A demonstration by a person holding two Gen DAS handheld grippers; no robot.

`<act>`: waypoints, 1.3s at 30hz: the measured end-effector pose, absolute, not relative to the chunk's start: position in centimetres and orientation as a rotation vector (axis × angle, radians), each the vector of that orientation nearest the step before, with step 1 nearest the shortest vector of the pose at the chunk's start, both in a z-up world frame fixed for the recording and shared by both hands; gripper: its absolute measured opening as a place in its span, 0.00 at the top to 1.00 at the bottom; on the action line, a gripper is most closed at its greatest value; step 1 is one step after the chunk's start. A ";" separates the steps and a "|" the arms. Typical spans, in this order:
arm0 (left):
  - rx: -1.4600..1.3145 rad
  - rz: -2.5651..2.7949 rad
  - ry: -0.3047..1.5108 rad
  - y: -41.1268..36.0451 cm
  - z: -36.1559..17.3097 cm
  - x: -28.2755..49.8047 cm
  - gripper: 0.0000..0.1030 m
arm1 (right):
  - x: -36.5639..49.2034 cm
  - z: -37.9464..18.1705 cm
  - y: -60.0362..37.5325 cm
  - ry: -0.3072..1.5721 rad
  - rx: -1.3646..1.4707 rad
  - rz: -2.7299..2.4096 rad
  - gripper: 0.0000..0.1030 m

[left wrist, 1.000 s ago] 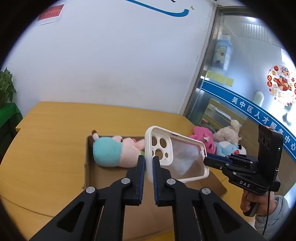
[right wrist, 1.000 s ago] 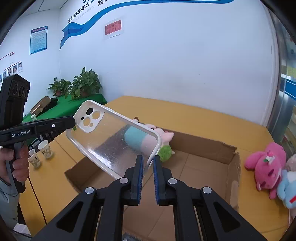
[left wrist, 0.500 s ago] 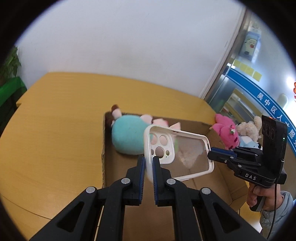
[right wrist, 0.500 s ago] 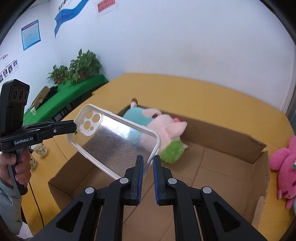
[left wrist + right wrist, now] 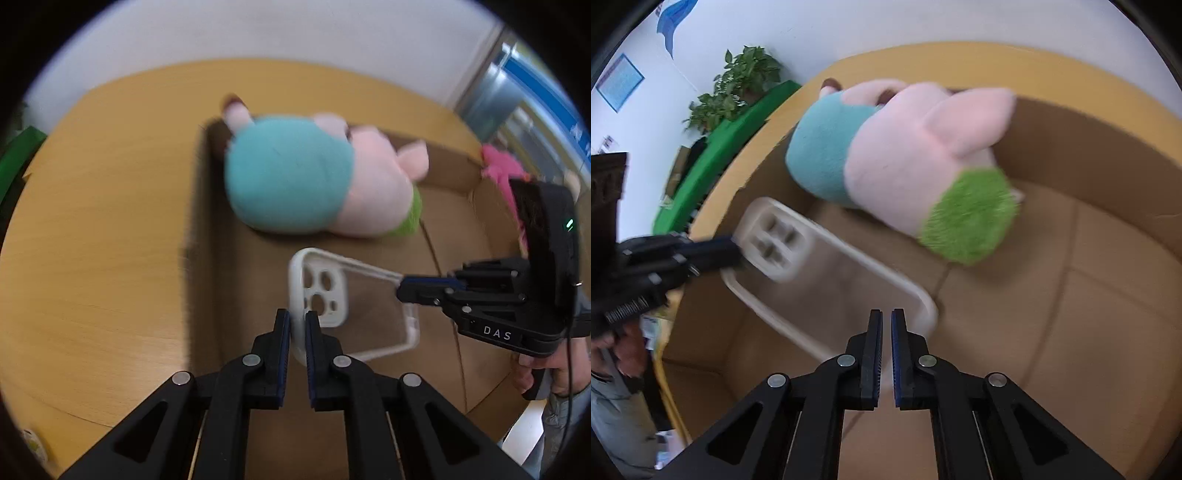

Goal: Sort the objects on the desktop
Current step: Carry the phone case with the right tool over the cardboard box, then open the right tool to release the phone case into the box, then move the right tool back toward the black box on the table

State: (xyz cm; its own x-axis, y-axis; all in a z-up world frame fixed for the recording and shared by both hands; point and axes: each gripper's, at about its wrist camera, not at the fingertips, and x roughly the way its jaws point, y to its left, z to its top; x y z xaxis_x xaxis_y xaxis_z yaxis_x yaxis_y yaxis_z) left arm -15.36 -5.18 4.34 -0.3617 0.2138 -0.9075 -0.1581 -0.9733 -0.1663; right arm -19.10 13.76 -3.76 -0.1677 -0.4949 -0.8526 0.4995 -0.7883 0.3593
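Note:
A clear phone case [image 5: 354, 306] with a white rim is held between both grippers, low inside an open cardboard box [image 5: 210, 236]. My left gripper [image 5: 297, 325] is shut on the case's camera end. My right gripper [image 5: 885, 325] is shut on the opposite end; it also shows in the left wrist view [image 5: 402, 288]. The case shows in the right wrist view [image 5: 827, 273] too. A pink, teal and green plush pig [image 5: 317, 177] lies in the box's far part, beyond the case [image 5: 905, 162].
The box [image 5: 1089, 155] sits on a yellow wooden table [image 5: 96, 221]. A pink plush toy [image 5: 498, 166] lies past the box's right wall. Potted plants [image 5: 738, 88] and a green surface stand beyond the table's left side.
Both grippers have tilted down and lowered the phone case into the box, closer to the plush pig. Both stay shut on the case.

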 end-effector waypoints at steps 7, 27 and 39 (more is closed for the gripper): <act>-1.722 2.435 0.009 -4.3 2.9 -15.8 0.95 | -18.7 -4.3 12.0 0.078 1.452 -2.012 0.97; -1.628 2.709 -0.098 -9.6 5.8 -13.6 0.92 | -14.7 -0.8 17.0 0.062 1.409 -2.218 0.30; -0.900 3.124 0.048 -5.6 15.7 0.5 0.20 | -0.3 9.3 18.5 0.204 0.831 -2.652 0.00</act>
